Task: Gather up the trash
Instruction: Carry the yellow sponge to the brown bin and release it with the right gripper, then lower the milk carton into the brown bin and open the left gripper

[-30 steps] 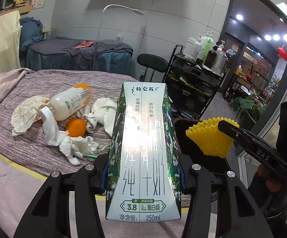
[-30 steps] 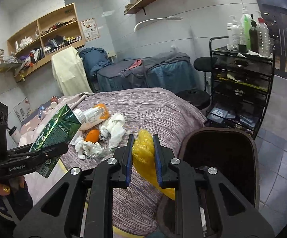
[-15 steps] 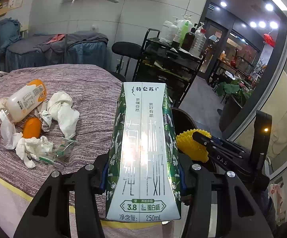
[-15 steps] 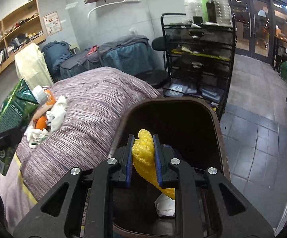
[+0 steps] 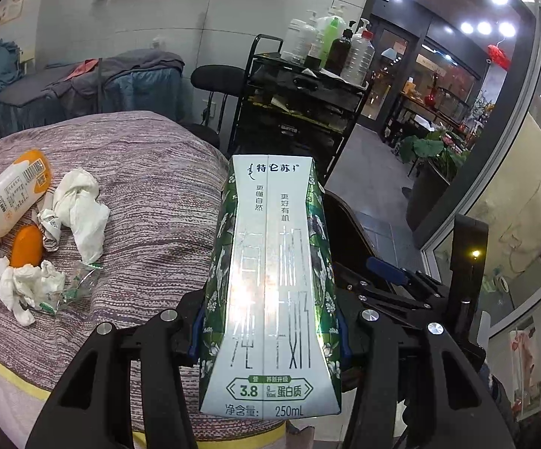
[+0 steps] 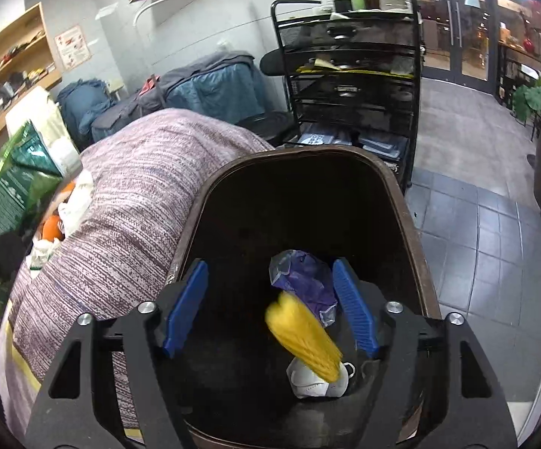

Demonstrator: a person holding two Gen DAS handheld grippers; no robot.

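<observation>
The right gripper point(image 6: 270, 310) has just been opened wide over the brown bin point(image 6: 401, 202); the yellow foam net point(image 6: 304, 340) is seen loose between its jaws, untouched by either pad, falling inward. The milk carton point(image 5: 270, 284) is held upright in the left gripper point(image 5: 270, 333), long axis along the fingers. The bin lies at about two o'clock from the carton, so the left hand is judged next to unload.

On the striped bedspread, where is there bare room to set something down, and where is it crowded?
The striped bedspread lies bare from the crumpled tissues across to the milk carton and back to its far edge. The near-left is crowded: white bottle, orange, tissues, clear wrapper.
</observation>
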